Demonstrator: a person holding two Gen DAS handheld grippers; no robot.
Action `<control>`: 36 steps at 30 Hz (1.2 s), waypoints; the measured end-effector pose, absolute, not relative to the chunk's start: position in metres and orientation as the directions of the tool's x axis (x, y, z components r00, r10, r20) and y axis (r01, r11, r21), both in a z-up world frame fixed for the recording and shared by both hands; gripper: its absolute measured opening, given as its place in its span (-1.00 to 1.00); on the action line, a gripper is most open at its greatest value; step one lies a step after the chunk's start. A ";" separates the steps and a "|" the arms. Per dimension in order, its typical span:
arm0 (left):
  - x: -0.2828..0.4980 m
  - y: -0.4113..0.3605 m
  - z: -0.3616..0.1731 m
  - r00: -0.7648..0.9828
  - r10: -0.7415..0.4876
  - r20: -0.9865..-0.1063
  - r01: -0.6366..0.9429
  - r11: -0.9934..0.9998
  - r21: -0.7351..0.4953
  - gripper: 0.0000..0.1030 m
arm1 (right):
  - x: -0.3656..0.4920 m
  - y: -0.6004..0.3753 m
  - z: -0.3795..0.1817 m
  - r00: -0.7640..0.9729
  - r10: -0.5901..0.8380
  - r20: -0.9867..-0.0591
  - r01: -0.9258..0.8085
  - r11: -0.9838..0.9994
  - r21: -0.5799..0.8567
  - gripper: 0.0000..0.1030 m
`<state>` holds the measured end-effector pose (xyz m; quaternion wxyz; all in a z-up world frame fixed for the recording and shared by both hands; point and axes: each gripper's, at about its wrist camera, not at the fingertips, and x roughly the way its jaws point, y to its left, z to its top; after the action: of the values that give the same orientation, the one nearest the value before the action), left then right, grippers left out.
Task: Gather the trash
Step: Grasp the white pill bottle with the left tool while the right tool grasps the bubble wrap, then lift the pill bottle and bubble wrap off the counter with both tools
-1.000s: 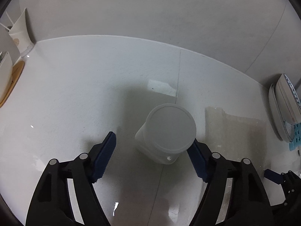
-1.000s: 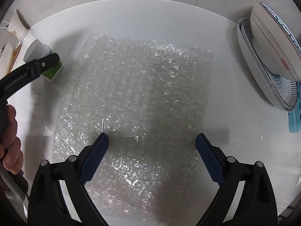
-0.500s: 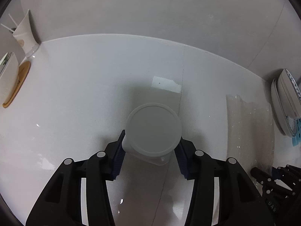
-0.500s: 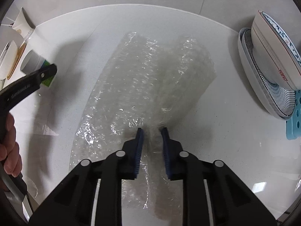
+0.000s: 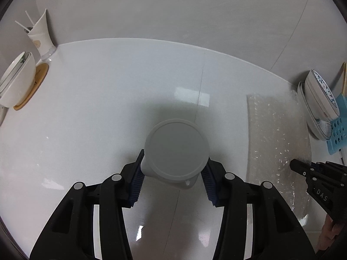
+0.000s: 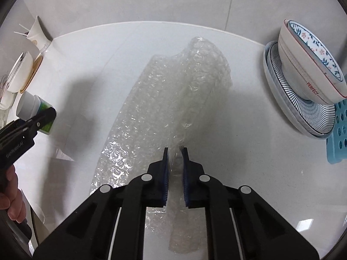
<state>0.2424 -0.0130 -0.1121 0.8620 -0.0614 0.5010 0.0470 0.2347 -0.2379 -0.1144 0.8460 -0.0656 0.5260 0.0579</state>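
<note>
My left gripper (image 5: 173, 169) is shut on a white-capped bottle (image 5: 176, 149) and holds it above the white counter (image 5: 108, 91). In the right wrist view the same bottle (image 6: 32, 110) shows a green label, held at the far left. My right gripper (image 6: 174, 151) is shut on a sheet of clear bubble wrap (image 6: 173, 99), pinching a fold so the sheet bunches and lifts off the counter. The bubble wrap also shows in the left wrist view (image 5: 277, 138), with the right gripper at its lower edge.
Stacked bowls and plates (image 6: 303, 82) lean by a blue rack (image 6: 338, 130) at the right. A white bowl on a wooden coaster (image 5: 19, 86) and a white cup holding sticks (image 5: 41, 36) stand at the far left. A small clear scrap (image 6: 63, 153) lies near the left hand.
Both grippers have closed: the left on the bottle, the right on the bubble wrap. Both have since lifted, and the wrap has gone from flat to a raised, bunched fold.
</note>
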 end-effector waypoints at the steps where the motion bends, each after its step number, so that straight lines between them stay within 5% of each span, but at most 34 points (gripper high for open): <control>1: 0.239 -0.014 -0.110 0.496 0.021 -0.868 -0.142 0.988 -0.058 -0.09 | 0.234 -0.238 -0.112 0.443 0.030 -0.896 -0.167 0.985 -0.050 -0.82; 36: 0.137 -0.024 -0.065 0.536 -0.002 -0.845 -0.087 0.995 -0.058 -0.09 | 0.142 -0.242 -0.046 0.556 0.051 -0.829 -0.124 0.992 -0.022 -0.82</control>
<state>0.1375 -0.0242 -0.0649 0.8750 -0.0465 0.4813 0.0242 0.1421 -0.2419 -0.0461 0.8813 -0.0388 0.4683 0.0497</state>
